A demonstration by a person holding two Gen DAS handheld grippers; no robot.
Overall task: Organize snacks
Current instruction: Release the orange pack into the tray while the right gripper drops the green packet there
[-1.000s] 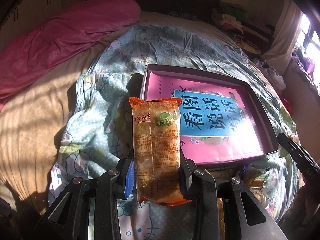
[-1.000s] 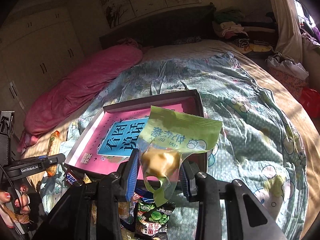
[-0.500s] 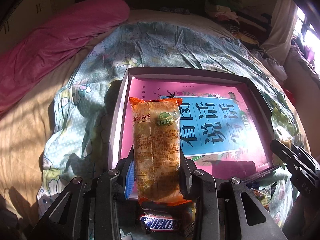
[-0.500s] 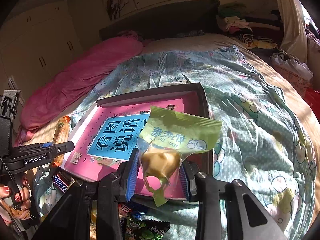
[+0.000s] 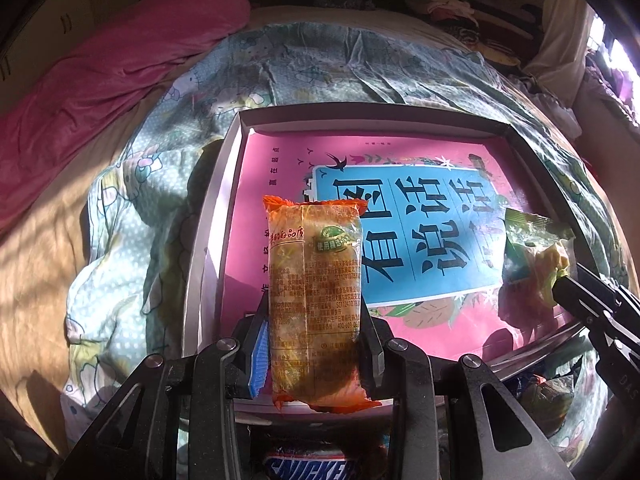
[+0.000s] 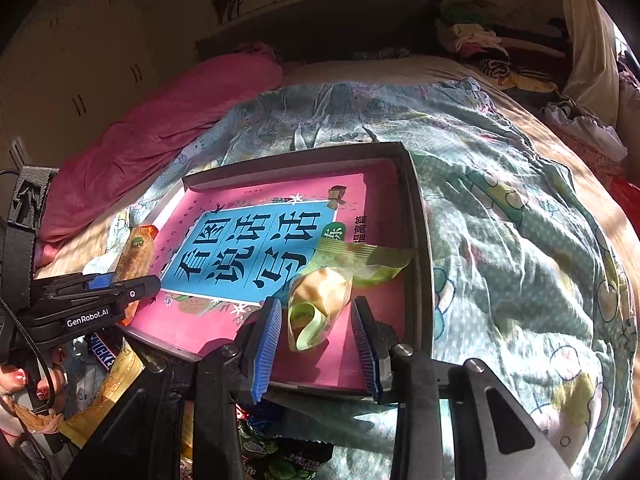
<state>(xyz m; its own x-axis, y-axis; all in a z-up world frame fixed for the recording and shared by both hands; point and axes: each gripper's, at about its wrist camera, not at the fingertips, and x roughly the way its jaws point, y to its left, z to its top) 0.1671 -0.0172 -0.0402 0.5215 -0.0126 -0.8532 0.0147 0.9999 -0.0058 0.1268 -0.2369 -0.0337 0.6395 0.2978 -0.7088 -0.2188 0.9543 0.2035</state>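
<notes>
Left fingers [image 5: 366, 340] grip an orange packet [image 5: 315, 300]; right fingers [image 6: 362, 336] stand parted around a green packet [image 6: 340, 276]. No snack clearly lies in the box [image 6: 416, 216]; several wait outside.

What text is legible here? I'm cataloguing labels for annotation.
"看图说话写话": blue panel of the pink book in the tray.
"SNICKERS", cut off: candy bar.
"GenRobot.AI": left gripper.
"使用精选": green badge on the orange snack pack; its fine print is unreadable.

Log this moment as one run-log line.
left gripper: shut on orange snack | right gripper: open, green snack released | over tray
</notes>
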